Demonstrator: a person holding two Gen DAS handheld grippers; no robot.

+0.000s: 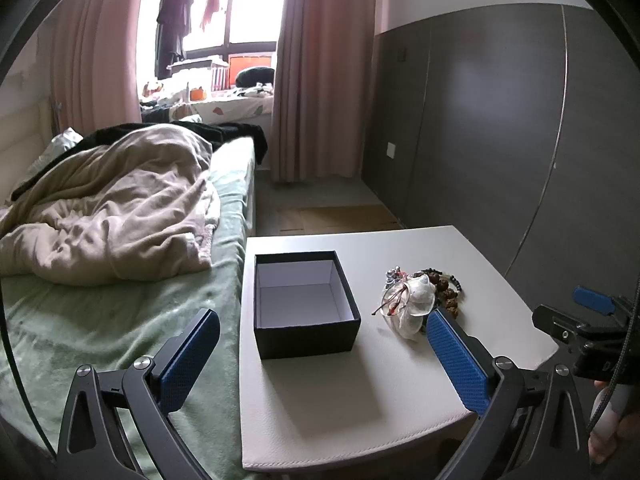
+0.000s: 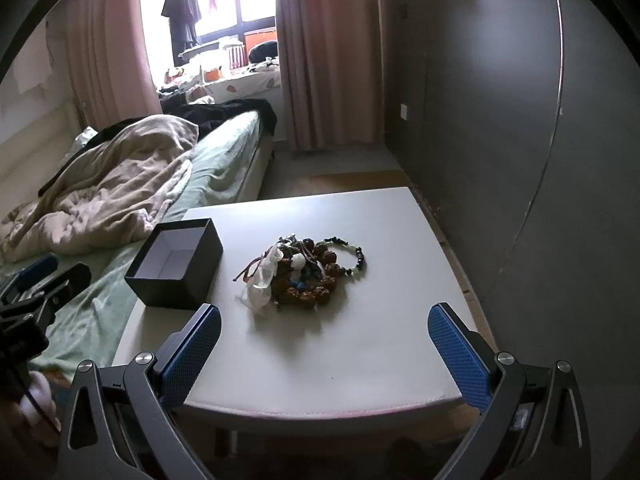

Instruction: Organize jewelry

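Observation:
An open black box (image 1: 304, 304) with a white, empty inside stands on the white table (image 1: 320, 400); in the right wrist view the box (image 2: 176, 266) sits at the table's left edge. A pile of jewelry (image 2: 308, 272), with brown bead bracelets, a dark bead string and a white piece, lies to the right of the box; it also shows in the left wrist view (image 1: 420, 296). My left gripper (image 1: 324, 344) is open and empty, above the table's near side before the box. My right gripper (image 2: 324, 340) is open and empty, short of the pile.
A bed (image 1: 120, 300) with a green sheet and a crumpled beige blanket (image 1: 108, 216) adjoins the table's left side. A dark grey wardrobe (image 1: 500, 120) stands to the right. The right gripper's body (image 1: 588, 328) is seen past the table's right corner.

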